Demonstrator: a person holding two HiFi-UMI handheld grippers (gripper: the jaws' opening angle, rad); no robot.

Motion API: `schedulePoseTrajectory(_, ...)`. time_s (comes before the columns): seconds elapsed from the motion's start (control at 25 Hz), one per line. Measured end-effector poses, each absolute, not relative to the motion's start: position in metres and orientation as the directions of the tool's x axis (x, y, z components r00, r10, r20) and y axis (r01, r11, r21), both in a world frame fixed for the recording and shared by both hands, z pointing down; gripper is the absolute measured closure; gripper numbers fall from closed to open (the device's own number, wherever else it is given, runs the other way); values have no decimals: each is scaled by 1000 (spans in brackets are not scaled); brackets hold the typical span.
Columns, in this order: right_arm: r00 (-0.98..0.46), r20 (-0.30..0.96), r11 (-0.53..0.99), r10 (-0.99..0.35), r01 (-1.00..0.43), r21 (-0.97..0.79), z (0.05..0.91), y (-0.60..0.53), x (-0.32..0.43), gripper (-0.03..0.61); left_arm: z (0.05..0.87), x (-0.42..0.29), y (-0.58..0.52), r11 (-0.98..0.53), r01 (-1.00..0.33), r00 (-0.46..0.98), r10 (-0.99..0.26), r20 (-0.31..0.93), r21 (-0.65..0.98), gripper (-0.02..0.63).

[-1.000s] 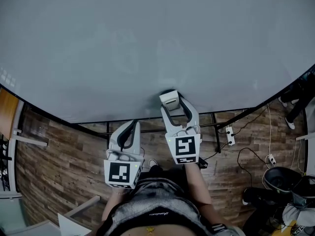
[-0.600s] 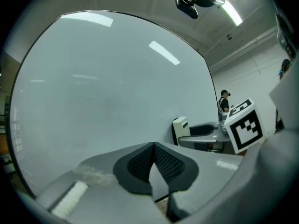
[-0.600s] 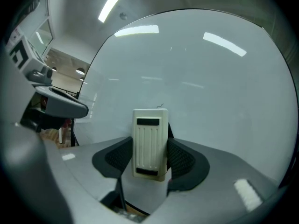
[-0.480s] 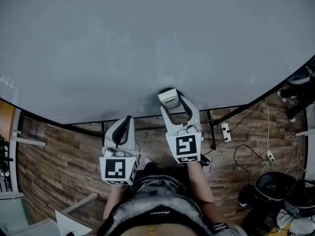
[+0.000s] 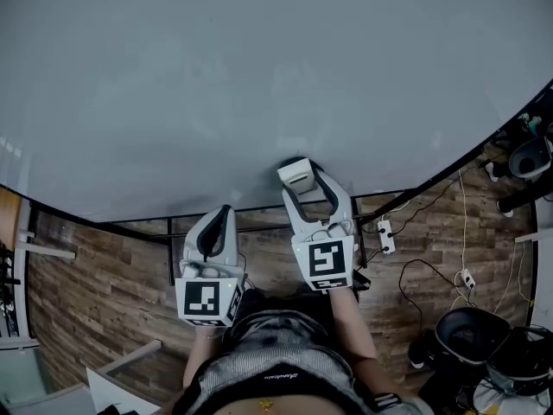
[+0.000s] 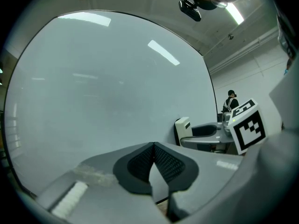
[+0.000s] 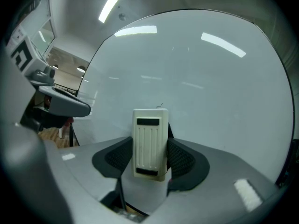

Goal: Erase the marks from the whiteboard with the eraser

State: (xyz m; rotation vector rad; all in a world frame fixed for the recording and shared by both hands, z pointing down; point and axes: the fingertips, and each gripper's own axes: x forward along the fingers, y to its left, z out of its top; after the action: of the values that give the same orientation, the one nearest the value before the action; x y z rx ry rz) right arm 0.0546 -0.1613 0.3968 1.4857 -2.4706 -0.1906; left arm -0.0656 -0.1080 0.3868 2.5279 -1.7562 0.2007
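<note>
Right gripper, held by me at the lower edge of the whiteboard: its jaws are closed about halfway, clamped on the two long sides of the eraser. The eraser stands upright between the dark ribbed pads, its ribbed plastic back toward the gripper camera and its wiping face toward the board. In the left gripper view the eraser's far face appears to meet the board surface, though actual contact cannot be confirmed. Left gripper: jaws fully together, nothing between them, carried low and to the side, just short of the board's bottom edge and touching nothing. Step in hand, as I judge it: wiping along the lowest strip of the board. No clear writing shows anywhere on the board, only faint grey haze, so the task looks close to done. A tiny squiggle sits just above the eraser's top edge, and I cannot tell whether it is a mark or a stray fibre. The next move calls for a flat, firm pass upward over that spot, with the grip kept square so the eraser does not pivot between the pads.
</note>
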Motion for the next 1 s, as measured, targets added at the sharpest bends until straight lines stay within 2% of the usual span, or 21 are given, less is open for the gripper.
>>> schedulePoseTrajectory(1.0, -325, 129, 347, -937, -906, 241, 387, -182, 252, 337, 385, 90, -123, -387, -922, 380, -915, 136, -24, 609)
